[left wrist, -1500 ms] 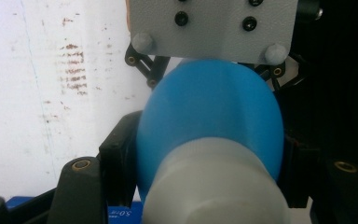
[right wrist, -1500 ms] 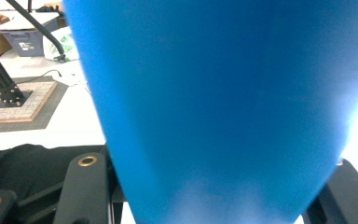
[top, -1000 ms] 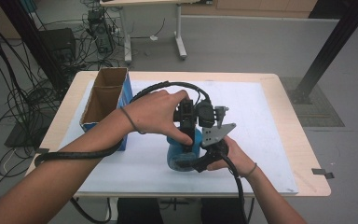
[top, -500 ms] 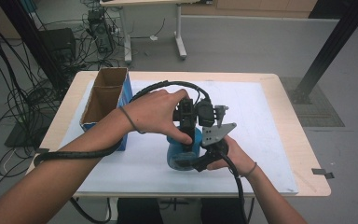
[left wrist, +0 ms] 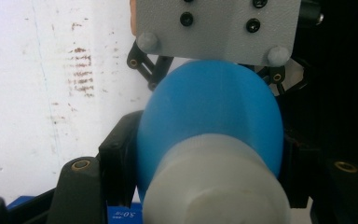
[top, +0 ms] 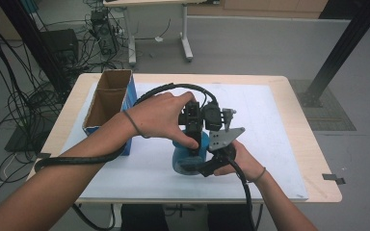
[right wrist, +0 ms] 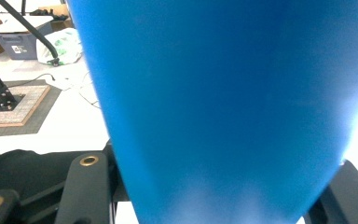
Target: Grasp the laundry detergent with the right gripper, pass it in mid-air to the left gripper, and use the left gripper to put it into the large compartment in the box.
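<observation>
A blue bottle [top: 187,156] with a pale grey cap [left wrist: 216,186] stands on the white mat in the middle of the table. My left gripper [top: 193,139] comes down on it from above, jaws shut on the blue bottle [left wrist: 209,116] just past the cap. My right gripper [top: 207,161] comes in low from the right and is shut on the bottle's blue body [right wrist: 223,93]. The right gripper's grey three-cornered plate [left wrist: 214,28] shows beyond the bottle in the left gripper view. The bottle's base is hidden by the hands.
An open cardboard box with blue sides [top: 108,103] stands at the table's left. A white mat [top: 270,125] covers most of the wooden table [top: 313,144]. A thick black cable [top: 173,89] loops behind the hands. Cables and table legs lie on the floor beyond.
</observation>
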Tool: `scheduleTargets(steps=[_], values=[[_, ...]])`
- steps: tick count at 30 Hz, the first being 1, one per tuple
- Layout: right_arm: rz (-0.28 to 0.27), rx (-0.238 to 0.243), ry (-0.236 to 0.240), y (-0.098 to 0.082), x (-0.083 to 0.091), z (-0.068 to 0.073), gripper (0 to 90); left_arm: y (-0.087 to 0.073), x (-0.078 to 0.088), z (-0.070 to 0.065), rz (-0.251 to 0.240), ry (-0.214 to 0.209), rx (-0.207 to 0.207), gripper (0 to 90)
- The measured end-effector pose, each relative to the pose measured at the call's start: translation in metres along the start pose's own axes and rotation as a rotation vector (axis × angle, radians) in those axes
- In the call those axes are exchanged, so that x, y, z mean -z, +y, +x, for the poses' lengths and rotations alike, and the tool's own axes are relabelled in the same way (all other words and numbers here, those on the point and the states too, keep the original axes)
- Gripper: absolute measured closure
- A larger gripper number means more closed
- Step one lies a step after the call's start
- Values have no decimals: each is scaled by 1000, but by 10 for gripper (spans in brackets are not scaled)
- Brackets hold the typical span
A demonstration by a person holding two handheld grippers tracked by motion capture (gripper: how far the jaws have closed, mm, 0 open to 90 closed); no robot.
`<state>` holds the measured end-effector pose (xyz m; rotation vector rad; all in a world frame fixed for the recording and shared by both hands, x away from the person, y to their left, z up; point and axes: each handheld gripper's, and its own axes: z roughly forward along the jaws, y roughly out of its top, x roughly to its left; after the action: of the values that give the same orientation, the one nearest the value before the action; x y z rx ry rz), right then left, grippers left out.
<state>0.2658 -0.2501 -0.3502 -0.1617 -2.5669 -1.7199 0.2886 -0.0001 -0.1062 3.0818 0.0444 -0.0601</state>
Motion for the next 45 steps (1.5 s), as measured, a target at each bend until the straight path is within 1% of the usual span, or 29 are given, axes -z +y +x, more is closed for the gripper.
scheduleTargets(steps=[7, 20, 24, 45], values=[[-9, 3, -3, -1, -1, 0, 411, -2, 1, -1, -2, 4, 2, 369], [-2, -3, -3, 0, -2, 0, 410, -3, -1, 0, -6, 5, 4, 370], [-1, -11, 2, 0, -2, -1, 410, -3, -1, 1, -5, 1, 5, 370], [-3, -13, 7, -1, -2, -2, 410, -4, -2, 2, -10, -5, 16, 370]])
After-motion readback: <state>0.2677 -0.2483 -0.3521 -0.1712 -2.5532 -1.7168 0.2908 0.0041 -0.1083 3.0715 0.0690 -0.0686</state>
